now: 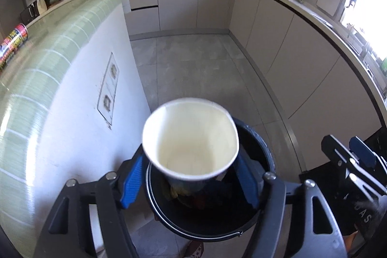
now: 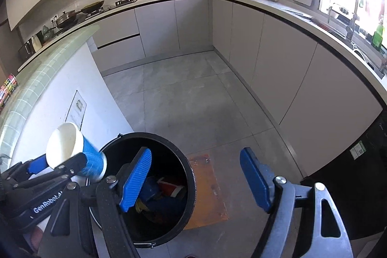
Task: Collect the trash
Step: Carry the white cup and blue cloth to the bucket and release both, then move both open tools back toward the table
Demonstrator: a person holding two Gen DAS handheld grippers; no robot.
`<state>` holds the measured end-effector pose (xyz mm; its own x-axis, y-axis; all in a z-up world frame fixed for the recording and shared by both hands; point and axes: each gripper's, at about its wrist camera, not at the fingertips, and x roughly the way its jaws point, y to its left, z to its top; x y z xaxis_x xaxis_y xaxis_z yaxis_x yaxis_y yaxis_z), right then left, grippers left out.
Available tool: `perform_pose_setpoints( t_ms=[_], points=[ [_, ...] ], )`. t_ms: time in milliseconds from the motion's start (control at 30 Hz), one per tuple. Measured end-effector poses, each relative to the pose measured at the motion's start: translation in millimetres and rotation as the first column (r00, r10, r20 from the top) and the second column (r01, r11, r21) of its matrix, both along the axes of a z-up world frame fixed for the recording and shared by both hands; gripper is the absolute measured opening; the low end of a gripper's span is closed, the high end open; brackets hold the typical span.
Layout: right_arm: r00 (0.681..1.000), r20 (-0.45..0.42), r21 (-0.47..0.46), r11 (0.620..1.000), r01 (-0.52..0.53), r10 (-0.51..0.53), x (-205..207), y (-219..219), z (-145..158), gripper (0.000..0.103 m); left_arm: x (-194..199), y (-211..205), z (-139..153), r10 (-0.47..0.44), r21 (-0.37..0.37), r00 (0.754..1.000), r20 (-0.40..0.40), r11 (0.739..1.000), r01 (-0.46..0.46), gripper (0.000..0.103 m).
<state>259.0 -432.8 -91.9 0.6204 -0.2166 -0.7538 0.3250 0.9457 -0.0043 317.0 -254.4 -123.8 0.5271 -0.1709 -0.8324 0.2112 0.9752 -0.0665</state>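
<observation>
My left gripper (image 1: 191,175) is shut on a paper cup (image 1: 191,139), white inside and blue outside, and holds it over the near rim of a black trash bin (image 1: 263,144) on the floor. In the right wrist view the cup (image 2: 75,156) is held at the bin's left rim (image 2: 169,139), with the left gripper (image 2: 60,165) below it. The bin holds blue and red trash (image 2: 164,192). My right gripper (image 2: 196,175) is open and empty above the bin's right side; it also shows at the right in the left wrist view (image 1: 348,156).
A green-tiled counter (image 1: 48,45) with a white side wall stands left of the bin; a red can (image 1: 12,45) lies on it. Grey cabinets (image 2: 278,59) line the far and right walls. An orange mat (image 2: 208,187) lies under the bin on the grey floor.
</observation>
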Motion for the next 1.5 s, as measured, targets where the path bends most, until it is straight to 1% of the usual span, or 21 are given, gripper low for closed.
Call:
perform_pose_setpoints(
  t_ms=[133, 267, 433, 600, 733, 833, 967, 1133, 1333, 1500],
  points=[
    [1.0, 0.009, -0.01, 1.0, -0.001, 0.001, -7, 8, 8, 0.078, -5, 1, 10, -0.014, -0.003, 1.0, 0.017, 1.0, 0.014, 0.072],
    [1.0, 0.022, -0.012, 1.0, 0.007, -0.007, -14, 11, 16, 0.078, -11, 2, 17, -0.033, -0.015, 0.999, 0.028, 0.999, 0.034, 0.076],
    [0.999, 0.028, -0.01, 1.0, 0.029, -0.028, -23, 13, 22, 0.078, -12, 2, 24, -0.054, -0.015, 0.998, 0.046, 0.998, 0.054, 0.077],
    [0.999, 0.037, -0.005, 0.999, 0.033, -0.032, -28, 19, 29, 0.078, -11, 13, 37, -0.026, -0.03, 0.998, 0.065, 0.999, 0.028, 0.077],
    [0.998, 0.06, -0.002, 1.0, 0.03, -0.029, -28, 26, 43, 0.078, -15, 29, 58, 0.006, -0.047, 0.996, 0.089, 0.999, -0.002, 0.077],
    [0.998, 0.057, -0.005, 1.0, 0.017, -0.017, -26, 33, 52, 0.078, -19, 38, 73, 0.012, -0.056, 0.994, 0.111, 0.998, -0.006, 0.077],
    [0.995, 0.097, 0.011, 1.0, 0.005, -0.006, -26, 47, 72, 0.078, -25, 55, 87, 0.026, -0.069, 0.991, 0.133, 0.997, -0.017, 0.077],
    [0.989, 0.139, 0.004, 0.999, -0.043, 0.042, -21, 79, 96, 0.078, -30, 90, 102, 0.068, -0.077, 0.986, 0.154, 0.995, -0.056, 0.077],
    [0.978, 0.175, -0.004, 0.994, -0.113, 0.111, -10, 144, 118, 0.078, -33, 163, 115, 0.152, -0.088, 0.973, 0.172, 0.986, -0.138, 0.077],
    [0.968, 0.189, -0.012, 0.986, -0.167, 0.166, -4, 208, 126, 0.078, -40, 234, 119, 0.228, -0.094, 0.956, 0.182, 0.972, -0.214, 0.077]
  ],
)
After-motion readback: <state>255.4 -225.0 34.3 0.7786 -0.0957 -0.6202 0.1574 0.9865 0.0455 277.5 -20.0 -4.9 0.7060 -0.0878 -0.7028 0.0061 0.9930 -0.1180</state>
